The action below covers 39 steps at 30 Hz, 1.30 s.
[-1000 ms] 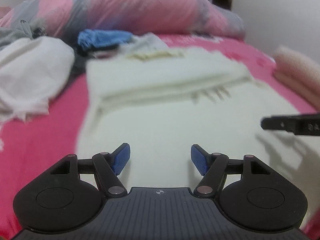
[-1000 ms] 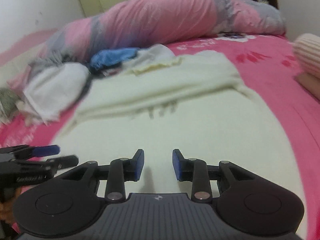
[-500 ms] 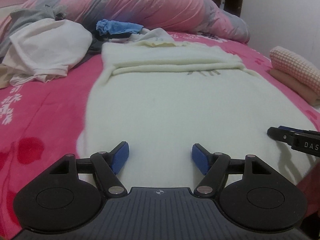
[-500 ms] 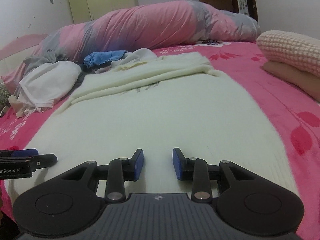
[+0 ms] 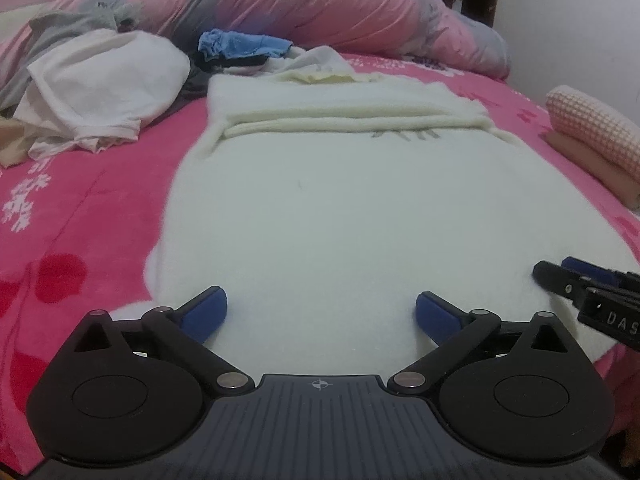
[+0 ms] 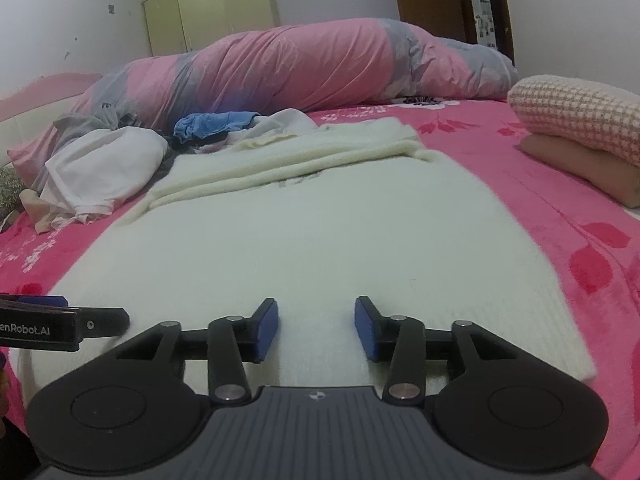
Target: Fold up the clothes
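Both hand-held grippers have drawn back toward the near hem of the cream sweater since a second ago, and both have spread their blue pads wider.

Left wrist view: the cream sweater [image 5: 352, 216] lies flat along the pink bed [image 5: 80, 216], its far part folded over into a thick band. Its left edge runs beside bare pink cover; the near hem lies just ahead of the pads. The left hand-held gripper [image 5: 320, 314] is opening, its pads now very far apart, over the hem with only flat knit showing between them and nothing gripped. The right hand-held gripper [image 5: 592, 300] juts in at the right edge, cut off by the frame. Left of the sweater's folded band sits a heap of white clothes [image 5: 100, 88]; beyond the band lies a blue garment [image 5: 240, 46]. A folded waffle-knit pile [image 5: 588, 136] lies to the sweater's right, partly cut off.

Right wrist view: the sweater [image 6: 312, 224] fills the middle, with bare pink cover along its right edge. The right hand-held gripper [image 6: 316, 330] is opening, pads moderately apart above the hem and holding nothing. Whether the pads touch the knit I cannot tell. The left hand-held gripper [image 6: 92, 322] enters from the left, mostly cut off. A rolled pink-grey duvet [image 6: 300, 68] lies beyond the sweater.
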{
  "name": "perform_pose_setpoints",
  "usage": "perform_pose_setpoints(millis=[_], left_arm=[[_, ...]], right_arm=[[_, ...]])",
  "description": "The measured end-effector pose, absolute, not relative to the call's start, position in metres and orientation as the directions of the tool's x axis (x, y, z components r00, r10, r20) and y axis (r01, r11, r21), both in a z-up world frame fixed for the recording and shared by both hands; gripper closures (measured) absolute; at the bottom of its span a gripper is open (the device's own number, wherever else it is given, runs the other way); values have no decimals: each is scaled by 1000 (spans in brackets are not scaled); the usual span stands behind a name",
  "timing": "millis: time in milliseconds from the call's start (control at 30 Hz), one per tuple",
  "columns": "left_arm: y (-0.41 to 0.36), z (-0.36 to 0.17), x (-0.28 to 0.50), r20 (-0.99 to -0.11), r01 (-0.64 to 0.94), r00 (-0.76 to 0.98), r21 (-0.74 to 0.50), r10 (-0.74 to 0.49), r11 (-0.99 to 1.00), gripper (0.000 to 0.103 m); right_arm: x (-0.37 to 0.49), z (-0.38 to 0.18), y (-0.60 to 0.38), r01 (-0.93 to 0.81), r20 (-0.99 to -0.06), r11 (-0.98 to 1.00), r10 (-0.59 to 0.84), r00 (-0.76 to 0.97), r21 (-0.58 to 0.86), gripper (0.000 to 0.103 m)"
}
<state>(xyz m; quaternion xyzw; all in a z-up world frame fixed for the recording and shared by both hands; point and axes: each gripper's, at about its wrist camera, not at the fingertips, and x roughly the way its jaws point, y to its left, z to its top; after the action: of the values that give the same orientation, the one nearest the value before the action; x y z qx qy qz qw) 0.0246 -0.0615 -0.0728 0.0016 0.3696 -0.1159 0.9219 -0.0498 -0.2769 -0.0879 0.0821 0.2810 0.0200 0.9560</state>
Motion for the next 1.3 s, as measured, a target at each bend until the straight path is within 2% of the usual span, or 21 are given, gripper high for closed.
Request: perform_pose_setpoints(millis=[233,367,567,733,833,1033,1200,1300], left_arm=[[-56,-67,26,-701,182,679,-127,-218,975,0],[-55,-63,24,-705,166,678,-129,-208,978,0],[-48,-51,19,-688,132,701,-134,-188,982,0],[-53,-50,24,-710,90,696,-70,-112,994,0],[-57,-56,27,-742,74,663,-60,-95,995,0],[-62,-61,27,-757,75,651,-20,-64,997,0],[-61,-61,25,-759,71,648,-26,-65,997,0],[-61,-61,24,-760,69,647,-27,-65,997,0]], right_arm=[[-47,-86,-275,0,-538,982,103,837,189,42],[-48,-87,-270,6,-530,985,88,844,174,40],[-48,-74,-271,28,-536,985,70,841,173,41],[-43,-63,-281,37,-514,987,50,856,157,42],[-41,-74,-287,44,-552,993,24,833,110,46],[-64,-83,-295,40,-566,999,-16,825,31,52],[-76,-70,-300,93,-592,993,-31,805,75,55],[-80,-61,-287,56,-565,995,2,825,85,54]])
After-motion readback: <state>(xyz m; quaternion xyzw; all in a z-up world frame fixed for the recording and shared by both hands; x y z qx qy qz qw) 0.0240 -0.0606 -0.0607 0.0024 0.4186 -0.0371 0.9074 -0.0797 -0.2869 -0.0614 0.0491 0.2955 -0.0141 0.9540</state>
